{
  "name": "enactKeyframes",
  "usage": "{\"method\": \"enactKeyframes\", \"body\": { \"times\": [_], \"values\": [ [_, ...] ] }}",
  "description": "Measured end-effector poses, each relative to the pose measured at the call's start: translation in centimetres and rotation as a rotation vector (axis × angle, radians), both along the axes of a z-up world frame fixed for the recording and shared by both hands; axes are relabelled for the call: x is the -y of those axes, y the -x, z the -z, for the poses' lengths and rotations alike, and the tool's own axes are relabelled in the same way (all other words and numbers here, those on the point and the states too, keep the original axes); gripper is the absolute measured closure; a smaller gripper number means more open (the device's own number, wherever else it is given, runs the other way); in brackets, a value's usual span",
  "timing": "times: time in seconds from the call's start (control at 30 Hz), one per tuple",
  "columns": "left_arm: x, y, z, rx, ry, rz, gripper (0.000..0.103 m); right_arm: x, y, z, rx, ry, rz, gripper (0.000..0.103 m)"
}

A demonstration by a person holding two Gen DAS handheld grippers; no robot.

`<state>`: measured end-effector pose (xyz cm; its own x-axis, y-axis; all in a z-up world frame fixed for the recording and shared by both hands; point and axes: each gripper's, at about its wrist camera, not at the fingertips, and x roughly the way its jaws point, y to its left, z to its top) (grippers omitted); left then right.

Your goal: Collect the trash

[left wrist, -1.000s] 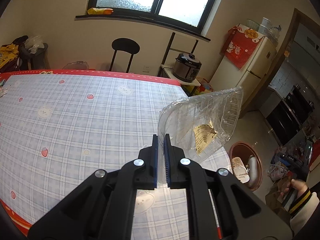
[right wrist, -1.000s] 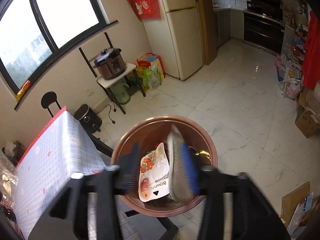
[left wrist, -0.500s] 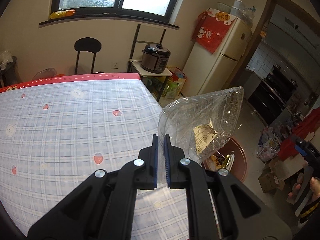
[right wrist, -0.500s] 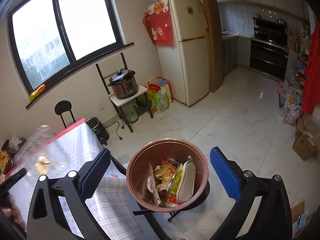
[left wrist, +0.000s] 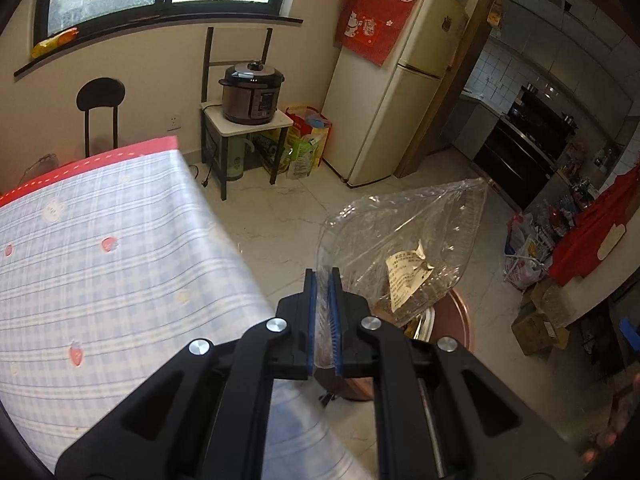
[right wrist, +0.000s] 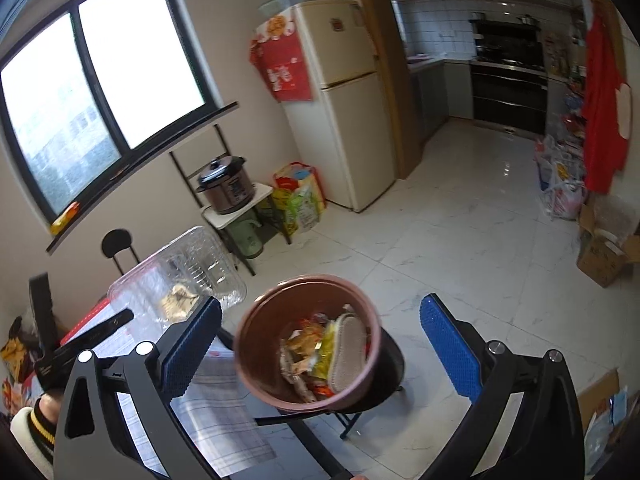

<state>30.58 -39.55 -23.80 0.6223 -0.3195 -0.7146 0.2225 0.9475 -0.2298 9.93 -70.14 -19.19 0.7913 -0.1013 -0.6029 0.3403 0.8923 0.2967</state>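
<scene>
Left tongs [left wrist: 324,312] clamped on clear plastic container [left wrist: 404,240]; right tongs [right wrist: 320,356] spread wide apart, empty.
Container extends ahead and right of the left tongs, above the brown trash bin [right wrist: 256,344]; the bin lies between the right tongs' fingers, checked counter [left wrist: 100,248] to their left.

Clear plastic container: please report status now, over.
Left gripper shut on clear plastic container, beside the table. Right gripper open, empty. Brown bin uncovered, path unobstructed.

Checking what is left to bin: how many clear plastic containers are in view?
1. The clear plastic container is clamped in the left gripper, off the table's edge near the brown trash bin. Others could be hidden under the bin's trash.
</scene>
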Motion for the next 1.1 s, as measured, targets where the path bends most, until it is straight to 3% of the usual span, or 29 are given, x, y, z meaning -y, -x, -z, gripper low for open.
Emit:
{"method": "enactKeyframes", "body": {
  "times": [0.03, 0.07, 0.1, 0.13, 0.3, 0.5, 0.67, 1.1],
  "values": [
    [0.9, -0.4, 0.3, -0.008, 0.034, 0.021, 0.090, 0.4, 0.3, 0.1, -0.004, 0.003, 0.011, 0.005],
    [1.9, -0.8, 0.5, -0.025, 0.076, 0.061, 0.076, 0.7, 0.3, 0.2, -0.008, 0.005, 0.020, 0.005],
    [3.0, -1.1, 0.8, -0.047, 0.109, 0.104, 0.051, 1.1, 0.4, 0.3, -0.012, 0.007, 0.027, 0.005],
    [3.6, -1.1, 0.8, -0.048, 0.128, 0.129, 0.042, 1.4, 0.5, 0.5, -0.018, 0.008, 0.035, 0.005],
    [2.8, 0.5, -0.6, 0.004, 0.192, 0.185, 0.022, 1.9, 0.7, 0.9, -0.037, 0.000, 0.062, 0.005],
    [-1.4, 2.0, -3.5, 0.048, 0.139, 0.173, 0.014, -0.1, 1.6, 0.1, -0.035, 0.007, 0.054, 0.005],
    [-6.3, 4.5, -7.3, 0.119, 0.077, 0.156, 0.007, -3.6, 2.3, -2.4, -0.017, 0.055, 0.031, 0.005],
    [-18.6, 12.7, -16.8, 0.272, -0.035, 0.103, 0.006, -15.8, 5.5, -9.2, 0.039, 0.170, -0.053, 0.005]
  ]
}}
